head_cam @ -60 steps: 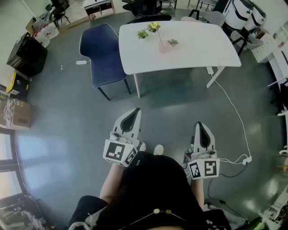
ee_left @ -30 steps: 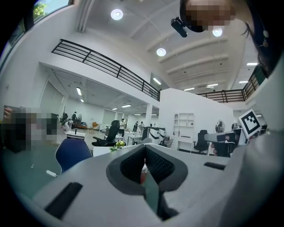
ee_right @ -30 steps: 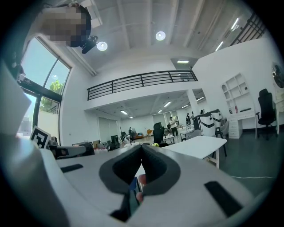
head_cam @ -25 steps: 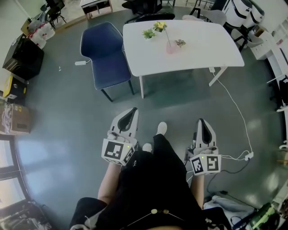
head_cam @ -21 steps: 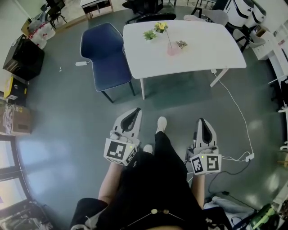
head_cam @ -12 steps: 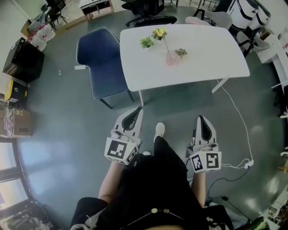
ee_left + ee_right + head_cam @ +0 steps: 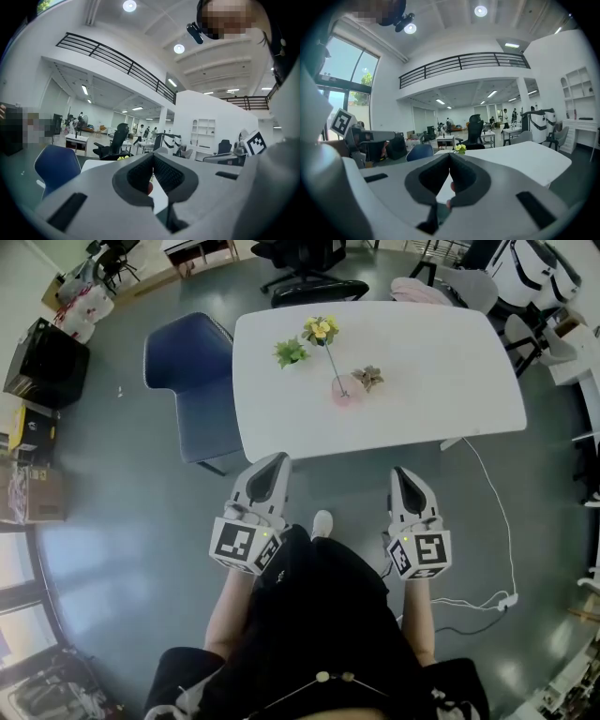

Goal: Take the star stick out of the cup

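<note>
The star stick [image 7: 329, 360] is standing in the pink cup [image 7: 344, 394]. Its thin stem is leaning up and away from the person, and its yellow head is showing above the cup. The cup is sitting on the white table [image 7: 441, 381], towards the near edge and a little left of the middle. A small green plant [image 7: 292, 352] is sitting to the left of the stick's head, and a small brownish piece [image 7: 367, 378] is lying just right of the cup; neither is touching the cup.

Nothing is holding the stick. The left gripper [image 7: 277, 459] is hovering short of the table's near edge with its fingers [image 7: 140, 176] pressed together and nothing between them. The right gripper [image 7: 402, 472] is hovering at about the same height in the head view, also short of the table, and its fingers [image 7: 463, 178] are likewise clenched on nothing. Both are pointing towards the table, well apart from the cup.

A blue chair [image 7: 187, 390] is standing at the table's left end, and a black office chair [image 7: 319, 289] is standing behind the table. A white cable [image 7: 491, 512] is trailing across the grey floor [image 7: 122, 521] to the right of the person.
</note>
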Available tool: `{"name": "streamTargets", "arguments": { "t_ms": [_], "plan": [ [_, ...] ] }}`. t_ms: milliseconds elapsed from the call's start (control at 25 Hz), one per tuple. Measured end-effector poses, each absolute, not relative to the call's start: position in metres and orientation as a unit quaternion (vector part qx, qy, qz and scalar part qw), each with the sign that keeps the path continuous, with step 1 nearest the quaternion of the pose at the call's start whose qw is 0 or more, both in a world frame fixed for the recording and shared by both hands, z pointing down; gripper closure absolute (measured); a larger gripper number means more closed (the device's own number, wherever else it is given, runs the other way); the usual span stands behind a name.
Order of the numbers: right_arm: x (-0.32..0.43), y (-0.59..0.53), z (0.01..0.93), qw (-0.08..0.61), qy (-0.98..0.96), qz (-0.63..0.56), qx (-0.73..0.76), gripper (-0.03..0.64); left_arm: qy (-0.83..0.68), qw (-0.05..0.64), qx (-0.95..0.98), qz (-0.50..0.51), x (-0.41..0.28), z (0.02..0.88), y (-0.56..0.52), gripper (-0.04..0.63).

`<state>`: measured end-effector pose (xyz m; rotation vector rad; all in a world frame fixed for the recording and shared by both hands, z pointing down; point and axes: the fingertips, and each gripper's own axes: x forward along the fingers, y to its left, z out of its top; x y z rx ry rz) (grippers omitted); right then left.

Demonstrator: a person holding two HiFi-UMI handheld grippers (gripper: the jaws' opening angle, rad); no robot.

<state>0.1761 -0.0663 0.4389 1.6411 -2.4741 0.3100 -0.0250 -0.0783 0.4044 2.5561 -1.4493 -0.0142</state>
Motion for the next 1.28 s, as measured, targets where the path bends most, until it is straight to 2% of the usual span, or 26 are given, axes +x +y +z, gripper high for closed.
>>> {"name": "streamTargets", "arguments": {
  "t_ms": [160,320,720,1280],
  "plan": [
    [0.169,-0.117,0.463,0.118,-0.845,0.118,0.508,0.612,-0.503,0.113,0.857,0.004,-0.024,0.411,-0.094,0.591],
    [0.149,-0.178,0.483,0.145,-0.857,0.129,0.477,0.549,-0.516,0.121,0.848,0.011,-0.033,0.421,-0.109,0.591],
    [0.100,-0.296,0.542,0.235,-0.847,0.139,0.456,0.515,-0.516,0.127,0.847,0.001,-0.055,0.425,-0.176,0.591],
    [0.068,-0.367,0.610,0.374,-0.809,0.125,0.436,0.532,-0.510,0.160,0.845,-0.005,-0.087,0.441,-0.233,0.591]
  ]
}}
